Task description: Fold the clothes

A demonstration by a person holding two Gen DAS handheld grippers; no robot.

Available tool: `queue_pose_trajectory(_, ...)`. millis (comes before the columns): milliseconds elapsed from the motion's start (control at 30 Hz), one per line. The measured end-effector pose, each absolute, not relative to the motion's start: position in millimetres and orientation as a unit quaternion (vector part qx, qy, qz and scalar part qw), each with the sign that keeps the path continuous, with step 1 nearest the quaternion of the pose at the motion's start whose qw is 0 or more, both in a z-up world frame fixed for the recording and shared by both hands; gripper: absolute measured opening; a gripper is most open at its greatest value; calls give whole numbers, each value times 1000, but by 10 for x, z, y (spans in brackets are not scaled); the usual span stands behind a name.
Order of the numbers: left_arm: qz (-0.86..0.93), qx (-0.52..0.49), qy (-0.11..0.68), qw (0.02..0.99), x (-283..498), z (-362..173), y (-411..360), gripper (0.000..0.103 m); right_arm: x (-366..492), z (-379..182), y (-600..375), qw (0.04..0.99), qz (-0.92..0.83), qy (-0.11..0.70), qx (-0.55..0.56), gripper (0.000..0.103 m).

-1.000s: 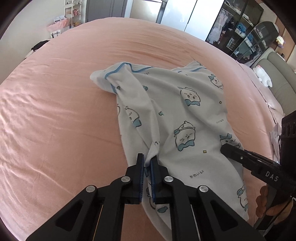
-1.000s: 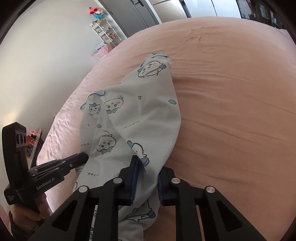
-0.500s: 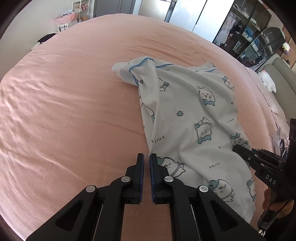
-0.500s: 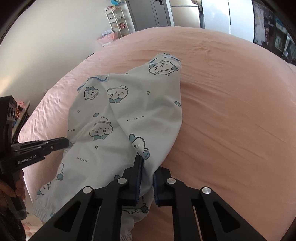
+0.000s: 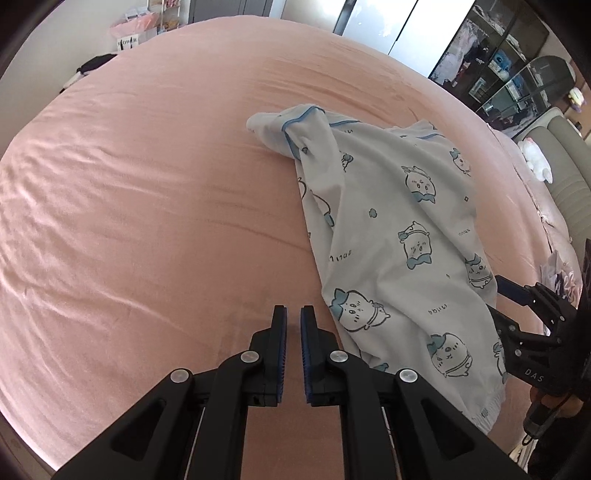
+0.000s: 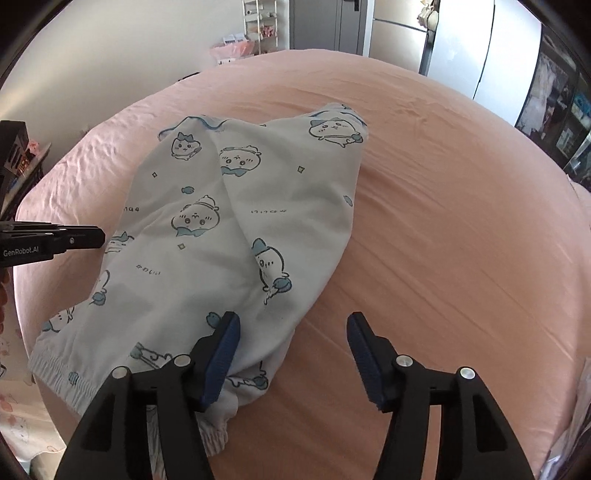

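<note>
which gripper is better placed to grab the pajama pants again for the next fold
Right, probably. The right gripper has its jaws opening directly over the pajama pants near the elastic cuff, one finger above the cloth. The left gripper is shut over bare pink sheet, beside the fabric.

Bare pink sheet [image 5: 147,221] wide open left of the pyjama trousers [image 5: 399,240], more open sheet to their right, the rumpled trousers the only thing lying mid-bed — shelves [image 6: 258,22] and cabinets [image 5: 509,66] well beyond the edges
</note>
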State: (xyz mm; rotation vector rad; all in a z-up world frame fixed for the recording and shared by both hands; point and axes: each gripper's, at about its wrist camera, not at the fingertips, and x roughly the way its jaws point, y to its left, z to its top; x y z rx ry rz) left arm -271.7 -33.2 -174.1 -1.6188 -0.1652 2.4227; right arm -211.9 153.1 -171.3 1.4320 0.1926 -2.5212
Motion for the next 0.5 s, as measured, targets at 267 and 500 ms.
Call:
queue_pose_trajectory(267,822,-560,10,103,-2540,-1644,-133,56,-2018,-1524,1476,123,-863,66,485,72)
queue_pose_trajectory(500,838,-529,58,126,-2288,-1433,65,92,-1795,-1328,1340,143,-866,102,469,73)
